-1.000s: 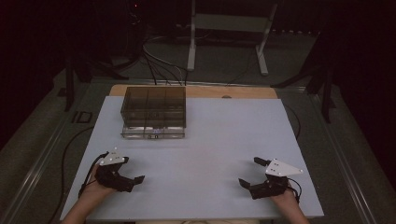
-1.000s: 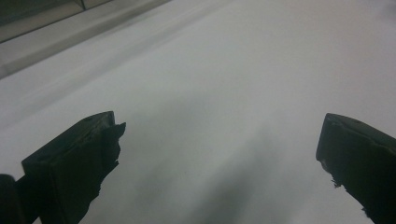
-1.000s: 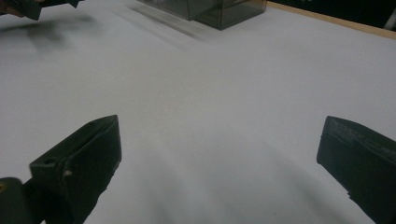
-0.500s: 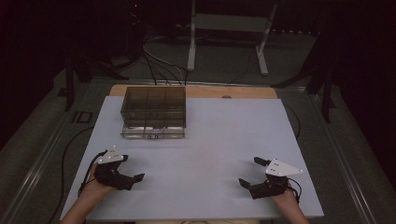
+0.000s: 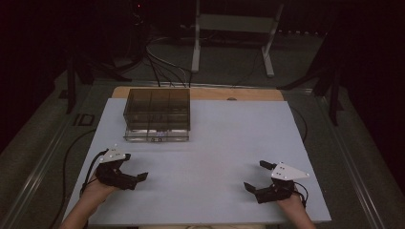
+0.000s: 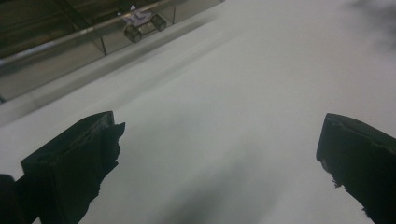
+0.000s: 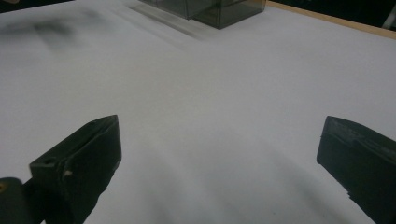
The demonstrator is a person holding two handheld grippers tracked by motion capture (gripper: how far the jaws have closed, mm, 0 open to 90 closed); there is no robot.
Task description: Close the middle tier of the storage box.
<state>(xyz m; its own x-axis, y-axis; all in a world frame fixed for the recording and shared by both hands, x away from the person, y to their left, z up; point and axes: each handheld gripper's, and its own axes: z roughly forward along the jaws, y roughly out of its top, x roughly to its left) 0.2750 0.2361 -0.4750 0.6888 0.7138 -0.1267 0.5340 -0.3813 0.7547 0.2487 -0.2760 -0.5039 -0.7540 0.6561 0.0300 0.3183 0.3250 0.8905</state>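
While jaws gape, each hand-held gripper [image 5: 135, 168] [image 5: 255, 176] rests near the box [image 5: 157, 114].

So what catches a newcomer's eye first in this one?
The smoky see-through box with inner dividers, at the far left of the white table, stands out at once. Next come the two black tongs near the front edge, the left tongs and the right tongs, both wide open and holding nothing.

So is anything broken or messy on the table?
Nothing stands out. The smoky clear box sits square and upright at the far left of the white table. Both tongs, left and right, are open and hold nothing. No spills that I can see.
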